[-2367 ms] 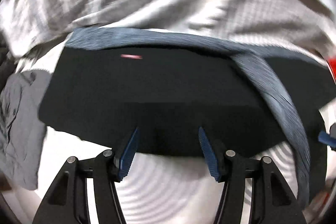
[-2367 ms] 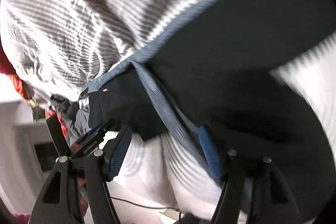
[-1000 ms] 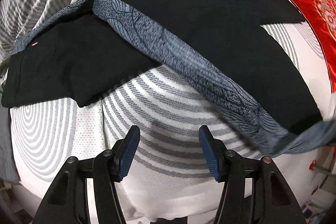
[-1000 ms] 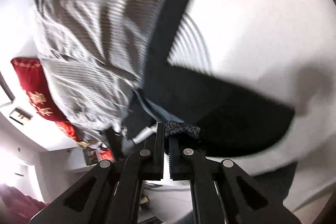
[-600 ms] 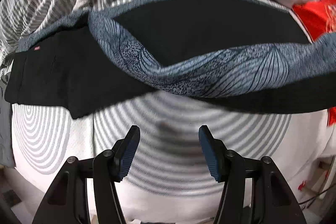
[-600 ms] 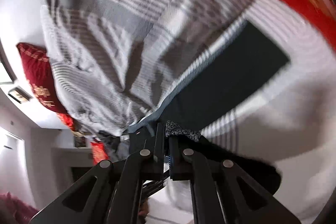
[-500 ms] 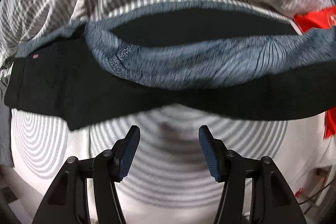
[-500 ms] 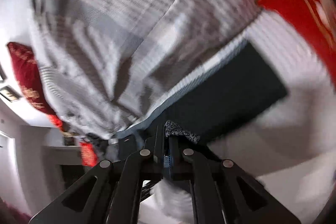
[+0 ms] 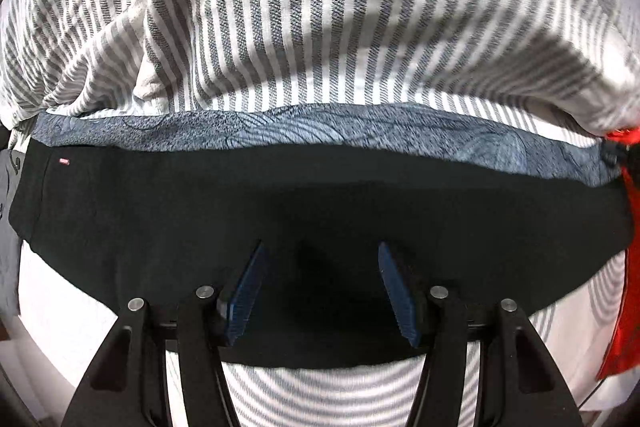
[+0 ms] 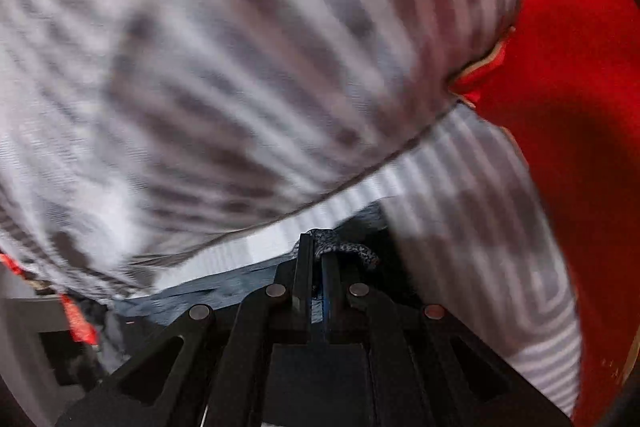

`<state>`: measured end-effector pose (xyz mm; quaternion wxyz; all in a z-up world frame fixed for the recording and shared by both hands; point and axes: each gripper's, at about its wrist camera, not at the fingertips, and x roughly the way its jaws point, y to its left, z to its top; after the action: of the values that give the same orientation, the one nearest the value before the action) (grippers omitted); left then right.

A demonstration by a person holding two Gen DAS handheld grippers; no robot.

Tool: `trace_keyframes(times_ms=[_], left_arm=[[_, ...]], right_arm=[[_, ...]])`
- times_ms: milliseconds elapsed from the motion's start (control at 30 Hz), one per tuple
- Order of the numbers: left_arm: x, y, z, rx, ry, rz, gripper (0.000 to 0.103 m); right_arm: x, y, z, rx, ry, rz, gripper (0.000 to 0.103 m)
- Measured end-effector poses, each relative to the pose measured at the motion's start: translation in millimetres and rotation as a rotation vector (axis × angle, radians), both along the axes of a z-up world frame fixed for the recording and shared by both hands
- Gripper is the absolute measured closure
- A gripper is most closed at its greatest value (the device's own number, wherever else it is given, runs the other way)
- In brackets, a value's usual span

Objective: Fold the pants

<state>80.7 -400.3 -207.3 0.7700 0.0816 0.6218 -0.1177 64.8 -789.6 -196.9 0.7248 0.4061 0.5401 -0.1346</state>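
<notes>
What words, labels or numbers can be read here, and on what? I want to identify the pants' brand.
None is legible.
Small red tag on the black pants with blue-grey patterned side stripe: too small to read.
Red cushion beside the grey-and-white striped bedding: no lettering visible.

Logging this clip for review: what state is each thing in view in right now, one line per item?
pants: laid flat in a long band, one leg folded over the other, blue-grey patterned strip along the far edge.
left gripper: open, over the pants, gripping nothing.
right gripper: shut on the pants' patterned edge.
striped duvet: rumpled, bunched behind the pants.
red pillow: lying beside the duvet.
patterned sheet: spread under the pants.
</notes>
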Motion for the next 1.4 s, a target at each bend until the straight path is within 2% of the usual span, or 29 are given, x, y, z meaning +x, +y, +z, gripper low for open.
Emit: trace_keyframes(times_ms=[33,67,100,133,167,200,267,333,400,433,533,633,667,733,767,900,1000,1100,1167,1233,1267,1300,1333,1400], left_arm=[[1.8,1.7,-3.7,0.004,0.004,0.0,0.043],[4.1,2.1,-7.3,0.009,0.006,-0.002,0.043],[6.6,-0.8,-9.4,0.018,0.007,-0.006,0.043],[8.0,-2.4,-10.7,0.021,0.006,-0.007,0.043],[6.5,-2.4,-10.6,0.024,0.005,-0.005,0.043],[9.5,-3.8,-10.3,0.024,0.003,0.0,0.043],[6.5,-3.2,-2.1,0.02,-0.001,0.01,0.043],[13.2,-6.6,2.4,0.01,-0.008,0.014,0.043],[19.1,-14.4,4.3,0.013,-0.012,-0.003,0.043],[21.5,-20.0,2.9,0.024,-0.009,-0.016,0.043],[20.9,-41.7,-8.0,0.066,0.007,-0.073,0.043],[23.3,-53.8,-16.0,0.089,-0.022,-0.08,0.043],[26.8,-55.6,-18.9,0.087,-0.025,-0.074,0.043],[35.4,-58.2,-22.2,0.094,-0.047,-0.054,0.031],[39.6,-58.3,-24.6,0.1,-0.058,-0.051,0.028],[48.3,-52.3,-16.7,0.08,-0.038,-0.041,0.027],[51.3,-30.8,9.2,0.08,-0.099,-0.032,0.027],[61.5,-8.7,18.4,0.112,-0.137,-0.015,0.027],[72.9,9.3,11.6,0.157,-0.133,0.019,0.027],[87.9,31.4,-11.6,0.198,-0.078,0.07,0.027],[75.9,45.4,-22.8,0.209,-0.049,0.085,0.023],[78.5,54.6,-28.4,0.191,-0.072,0.111,0.008],[78.8,58.7,-29.4,0.207,-0.098,0.119,0.0],[78.7,60.0,-27.0,0.205,-0.104,0.096,0.0]], right_arm=[[-0.2,-0.5,-3.1,0.001,0.017,-0.004,0.098],[-2.6,0.6,-2.8,0.002,0.027,-0.007,0.093],[-4.7,1.1,0.9,-0.02,0.039,-0.01,0.078],[-7.3,1.0,5.7,-0.048,0.046,-0.011,0.068],[-12.7,1.1,14.5,-0.085,0.039,-0.017,0.046],[-17.9,1.5,22.9,-0.114,0.034,-0.031,0.038],[-29.8,3.6,40.9,-0.143,0.004,-0.054,0.038],[-42.0,9.6,53.4,-0.121,-0.036,-0.05,0.04],[-50.1,22.9,57.9,-0.118,-0.039,-0.01,0.054],[-52.8,31.1,56.9,-0.126,-0.027,0.015,0.057],[-58.8,53.4,38.9,-0.139,0.029,0.084,0.062],[-54.1,55.6,13.0,-0.163,0.087,0.107,0.064],[-53.1,49.8,3.1,-0.181,0.1,0.117,0.068],[-41.6,44.3,-5.4,-0.22,0.098,0.139,0.07],[-36.4,40.5,-5.0,-0.239,0.091,0.149,0.07],[-31.3,43.4,1.6,-0.258,0.118,0.164,0.063],[-42.1,54.8,16.2,-0.222,0.1,0.159,0.058],[-53.4,65.2,25.4,-0.237,0.083,0.191,0.05],[-56.6,72.4,20.6,-0.265,0.093,0.211,0.043],[-59.0,72.9,5.2,-0.264,0.123,0.215,0.042],[-58.5,74.5,-2.5,-0.264,0.12,0.215,0.042],[-60.1,77.4,-2.8,-0.281,0.101,0.221,0.04],[-61.0,80.7,-2.3,-0.298,0.09,0.235,0.037],[-57.8,89.1,-1.4,-0.328,0.086,0.278,0.029]])
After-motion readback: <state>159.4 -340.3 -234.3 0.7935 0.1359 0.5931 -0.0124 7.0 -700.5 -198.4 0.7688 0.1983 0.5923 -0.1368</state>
